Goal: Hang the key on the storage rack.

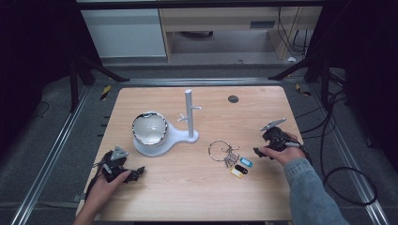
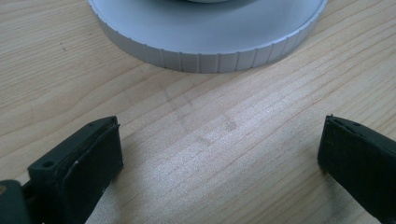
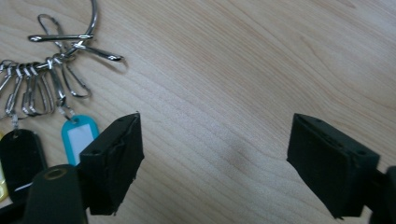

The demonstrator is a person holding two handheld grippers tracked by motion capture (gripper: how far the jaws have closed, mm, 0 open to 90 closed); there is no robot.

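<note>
High view: key bunch (image 1: 230,157) lies flat on the worktop (image 1: 187,187), right of centre, just left of the right gripper (image 1: 259,152) and apart from it. Big ring (image 1: 218,151) on top, small clips and three tags (blue, black, yellow) fanned below it.

Right gripper view: fingers (image 3: 112,163) stand wide apart, nothing between them — bare wood only. Blue tag (image 3: 78,137) and clips (image 3: 37,88) sit just off the left finger.

Left gripper (image 1: 133,174) rests near the white stand (image 1: 162,138), fingers (image 2: 88,158) also wide and empty.

Handling, my read: light, metal, floppy — the bunch will swing and rattle once lifted, and the tags will dangle. Thin wire ring is slick and lies flush on the wood, so it's hard to get under. Tags are flat and thin too. Best hold is probably the ring where the clips bunch up — more bulk for the pads and less sliding. Pinch across the wire, not along it. Stand's pegs (image 1: 196,108) look like the likely target, so keep the ring loop free of the fingers.
</note>
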